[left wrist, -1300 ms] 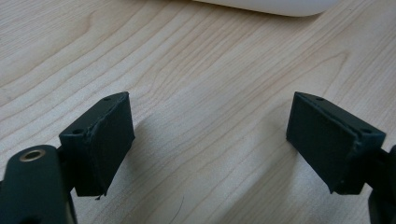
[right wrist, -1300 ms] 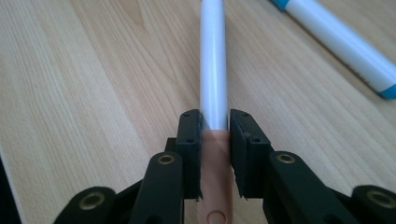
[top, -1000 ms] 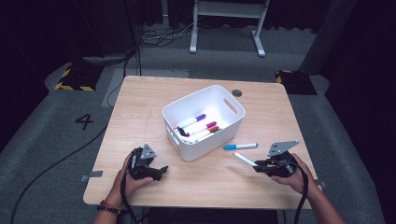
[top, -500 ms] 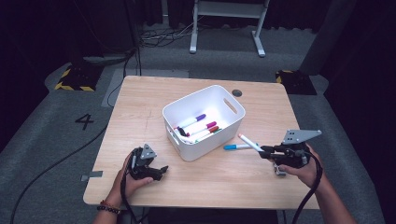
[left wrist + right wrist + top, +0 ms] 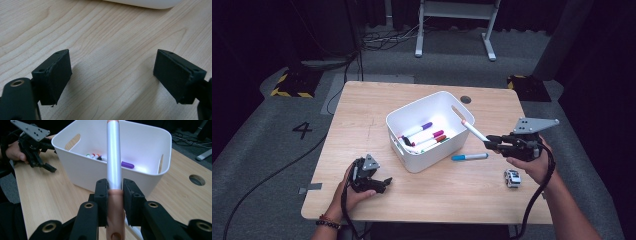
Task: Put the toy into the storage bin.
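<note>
While clamped in right hand-held gripper [image 5: 115,192], marker [image 5: 114,162]: silver barrel, coppery cap; left hand-held gripper [image 5: 112,75] open.

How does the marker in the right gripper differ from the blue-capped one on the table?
The orange-capped marker is clamped in the right gripper, off the table and angled toward the white bin; the blue-capped marker lies flat and loose on the table beside the bin. Cap colours differ: orange-brown against blue. One is gripped near its capped end; nothing touches the other. Both have white barrels and sit outside the bin.
</note>
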